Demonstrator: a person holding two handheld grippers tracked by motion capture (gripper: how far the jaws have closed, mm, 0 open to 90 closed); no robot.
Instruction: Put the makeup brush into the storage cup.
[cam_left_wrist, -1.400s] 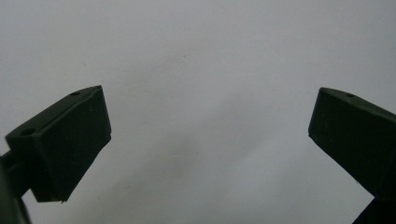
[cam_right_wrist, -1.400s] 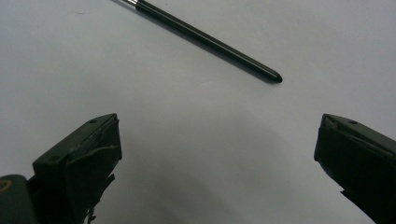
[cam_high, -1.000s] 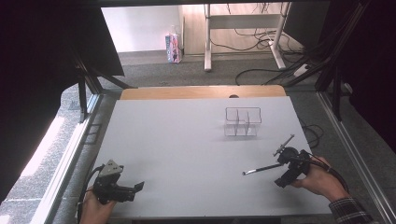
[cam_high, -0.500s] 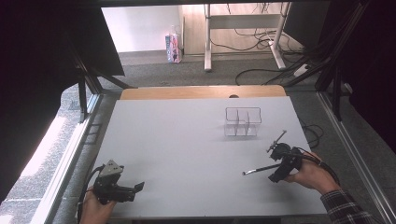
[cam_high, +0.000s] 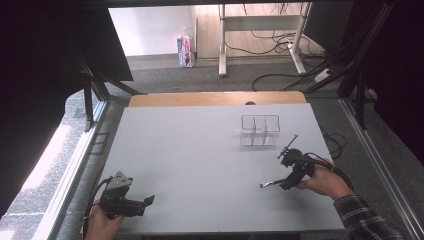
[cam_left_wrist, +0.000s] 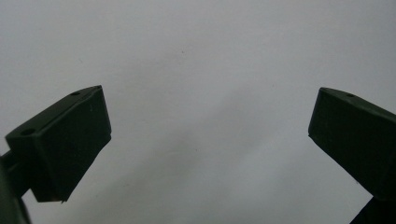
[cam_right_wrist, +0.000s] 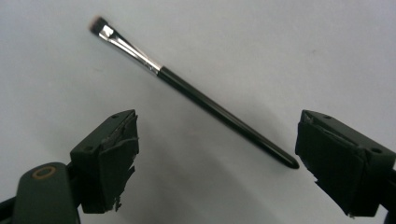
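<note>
Your right gripper (cam_high: 280, 170) sits low over the right side of the grey table (cam_high: 200, 160), with your right hand (cam_high: 325, 181) wrapped around its back end and a plaid sleeve (cam_high: 362, 217) coming in from the bottom corner. Its jaws are spread wide with nothing between the pads, and in the right gripper view (cam_right_wrist: 217, 154) you can see both of them standing well apart over the bare tabletop. The thin makeup brush (cam_right_wrist: 191, 91) lies flat on the table, black handle, silver ferrule and a small flat tip; its handle end rests just beside the inner edge of your right-hand jaw in that view, and whether it touches there is not clear, while the bristle end points away up and to the left. From the high view the brush (cam_high: 270, 184) shows as a short dark line just left of your gripper. Beyond it, toward the far side, a clear divided organiser (cam_high: 260, 130) stands upright on the table, apart from the gripper. Over at the near left corner, your left gripper (cam_high: 135, 202) rests at the table edge in your left hand (cam_high: 102, 222), its grey plate on top, and in the left gripper view (cam_left_wrist: 210, 149) its jaws gape wide over plain grey surface, holding nothing
</note>
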